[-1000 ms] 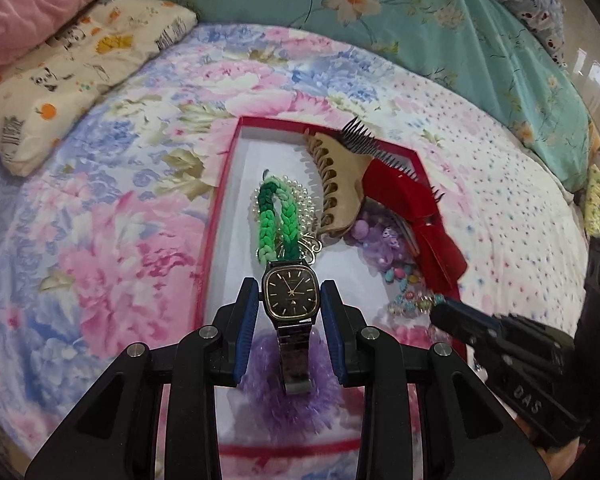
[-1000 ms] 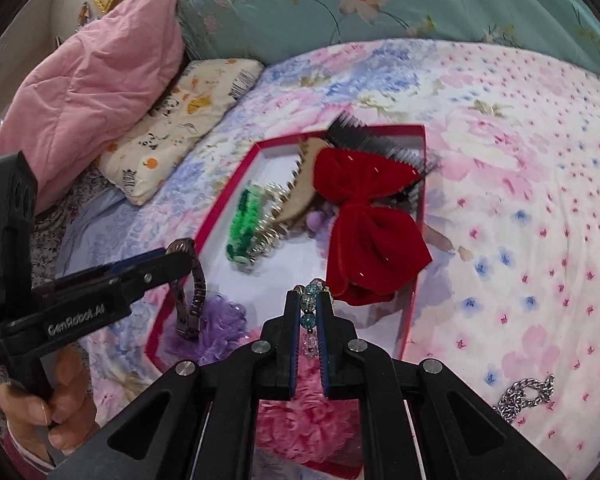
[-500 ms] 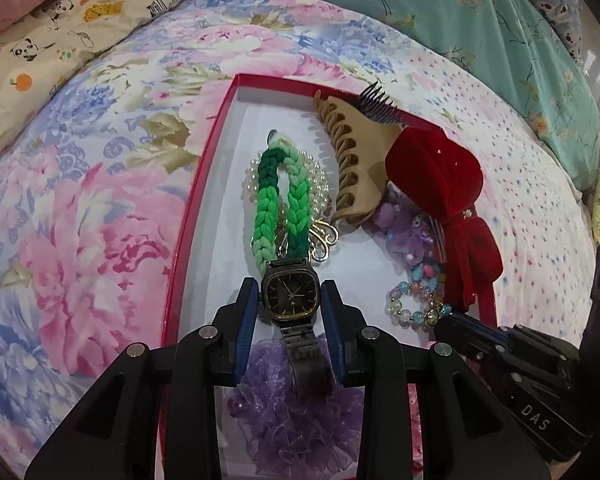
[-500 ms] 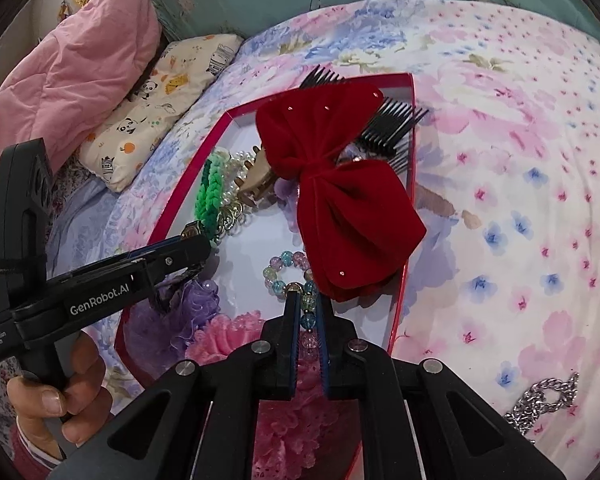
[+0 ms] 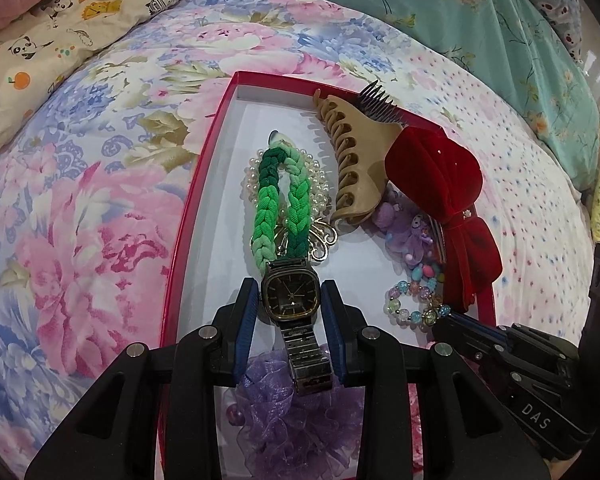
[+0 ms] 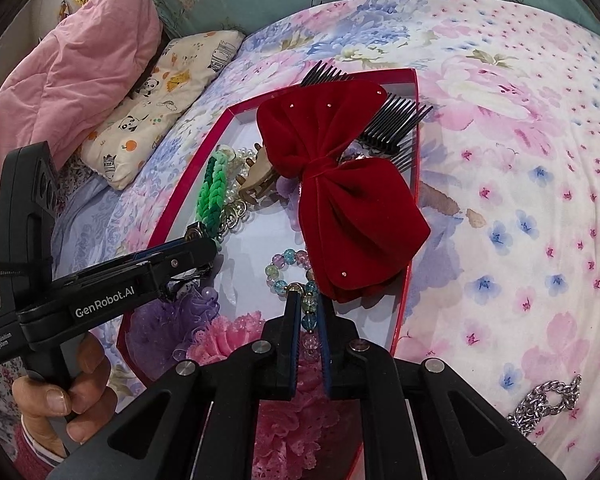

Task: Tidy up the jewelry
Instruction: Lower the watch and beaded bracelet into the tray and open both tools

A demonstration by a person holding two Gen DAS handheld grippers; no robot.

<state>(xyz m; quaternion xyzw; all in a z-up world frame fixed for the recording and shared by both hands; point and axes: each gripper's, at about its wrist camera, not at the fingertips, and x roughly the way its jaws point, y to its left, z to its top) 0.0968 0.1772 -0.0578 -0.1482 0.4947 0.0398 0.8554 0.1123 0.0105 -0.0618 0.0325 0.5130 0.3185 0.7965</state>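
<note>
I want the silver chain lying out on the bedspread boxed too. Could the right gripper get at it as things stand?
Probably not yet. The silver chain lies in the open on the bedspread with nothing over it, but the right gripper is shut on the beaded bracelet over the red box, so it would have to let go first.

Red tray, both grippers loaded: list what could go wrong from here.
1. The left gripper clamps the watch by its case only; the strap hangs onto the purple scrunchie and might drag it when moved.
2. The right gripper pinches the beaded bracelet right against the red bow; lifting could tug the bow.
3. The silver chain lies outside the red tray and may be overlooked.
</note>
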